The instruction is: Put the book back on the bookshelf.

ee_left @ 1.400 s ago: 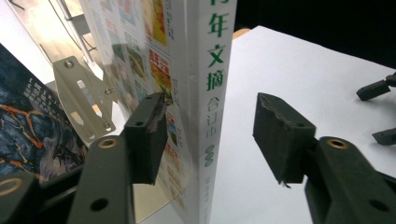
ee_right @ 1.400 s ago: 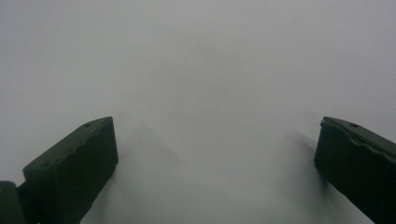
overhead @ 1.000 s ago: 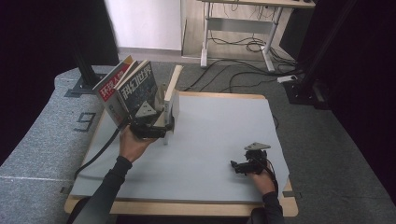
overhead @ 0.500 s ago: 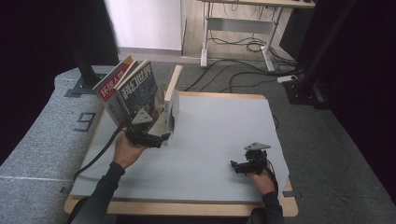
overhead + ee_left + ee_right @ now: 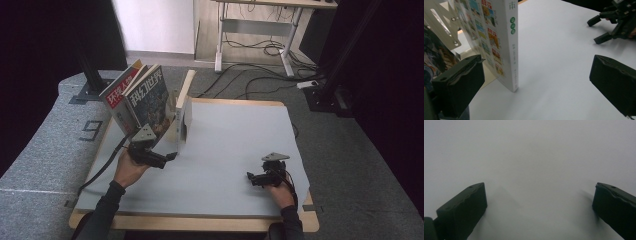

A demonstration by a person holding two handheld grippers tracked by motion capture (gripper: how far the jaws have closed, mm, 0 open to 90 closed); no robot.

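Note:
A white book (image 5: pixel 183 119) (image 5: pixel 510 42) stands upright on the grey table mat (image 5: pixel 235 130), next to a wooden upright (image 5: pixel 184 87). Two magazines (image 5: pixel 145 100) lean behind it at the table's left. My left gripper (image 5: pixel 169 159) (image 5: pixel 536 85) sits just in front of the white book. Its jaws have just been opening and now stand wide apart, with the book's spine beyond them and free of both pads. My right gripper (image 5: pixel 251 178) (image 5: pixel 539 207) rests open low over the mat at the near right, with nothing between its fingers.
A perforated metal bracket (image 5: pixel 441 23) stands beside the white book. Grey padded flooring with a painted number (image 5: pixel 90 131) lies left of the table. A desk frame and cables (image 5: pixel 260 45) stand behind. The table's wooden front edge (image 5: pixel 200 222) runs near my forearms.
My left gripper has let go of the white book, opened wide and drawn back toward the near left. The book stays standing. The right gripper has not moved.

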